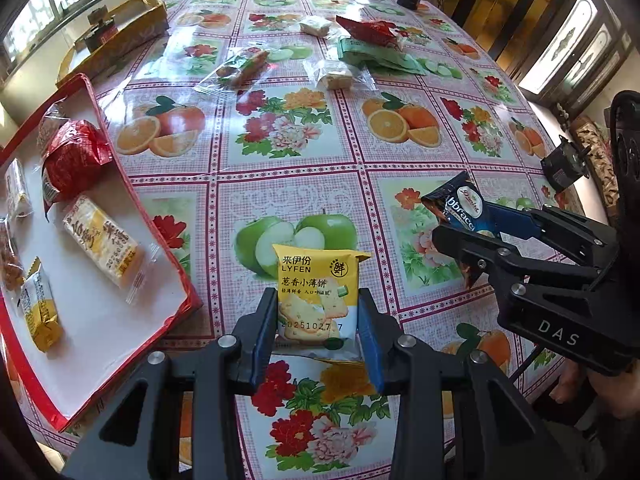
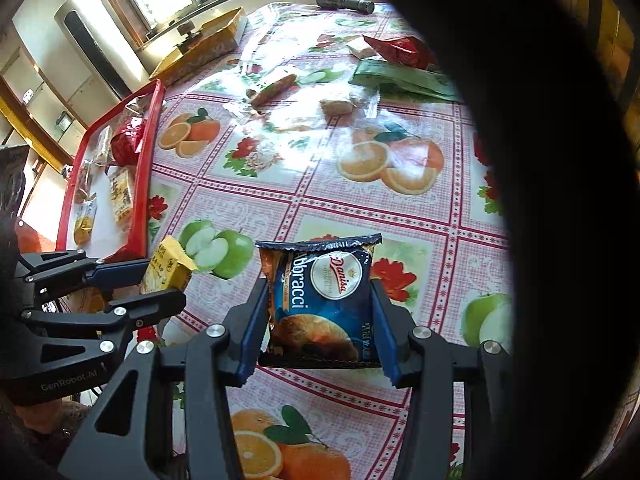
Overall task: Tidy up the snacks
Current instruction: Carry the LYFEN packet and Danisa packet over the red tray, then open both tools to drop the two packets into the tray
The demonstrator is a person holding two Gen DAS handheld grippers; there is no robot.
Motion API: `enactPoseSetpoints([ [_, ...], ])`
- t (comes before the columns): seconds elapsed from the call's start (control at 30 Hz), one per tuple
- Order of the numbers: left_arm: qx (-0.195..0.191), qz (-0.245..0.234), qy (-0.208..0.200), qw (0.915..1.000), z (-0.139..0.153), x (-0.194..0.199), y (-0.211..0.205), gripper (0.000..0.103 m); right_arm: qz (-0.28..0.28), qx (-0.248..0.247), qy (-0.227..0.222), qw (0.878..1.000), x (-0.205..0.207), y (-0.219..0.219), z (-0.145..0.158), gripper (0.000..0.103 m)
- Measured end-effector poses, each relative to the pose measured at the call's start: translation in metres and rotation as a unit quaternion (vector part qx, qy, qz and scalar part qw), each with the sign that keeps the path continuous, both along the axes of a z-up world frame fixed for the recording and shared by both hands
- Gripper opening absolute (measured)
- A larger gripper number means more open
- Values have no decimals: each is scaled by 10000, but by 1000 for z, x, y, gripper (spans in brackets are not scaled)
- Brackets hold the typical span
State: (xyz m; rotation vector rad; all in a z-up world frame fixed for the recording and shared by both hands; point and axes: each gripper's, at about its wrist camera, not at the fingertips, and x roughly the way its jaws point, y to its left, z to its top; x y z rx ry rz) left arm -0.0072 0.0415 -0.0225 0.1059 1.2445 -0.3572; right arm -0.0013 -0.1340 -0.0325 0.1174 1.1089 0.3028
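left gripper [image 1: 318, 320]: clamped on yellow cracker packet [image 1: 316, 296], above the table's near edge | right gripper [image 2: 320, 320]: clamped on blue biscuit packet [image 2: 328, 304] | advice: carry both over red tray [image 1: 120, 184] rim at the left edge, lower into bare spots, then release

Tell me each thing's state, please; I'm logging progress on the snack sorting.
left gripper: shut on yellow cracker packet, lifted.
right gripper: shut on blue Danisa packet, lifted.
red tray: partly filled with snacks.
red packet: loose on table.
green packet: loose on table.
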Motion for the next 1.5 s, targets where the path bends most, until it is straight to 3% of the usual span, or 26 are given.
enactPoseSetpoints([
  [0.47,-115,796,-298,9963,25,1,65,38,948,259,-295,9947,17,86,29,50],
  [0.8,-55,1739,-439,9838,38,18,144,38,1720,349,-578,9828,43,167,46,50],
  [1.07,243,2175,-348,9751,25,32,189,38,2226,321,-460,9733,53,223,31,50],
  [1.3,420,2427,-393,9684,22,51,215,38,2489,330,-322,9674,48,243,23,50],
  [1.5,341,2302,-465,9714,30,81,216,38,2648,129,-161,9641,45,258,6,50],
])
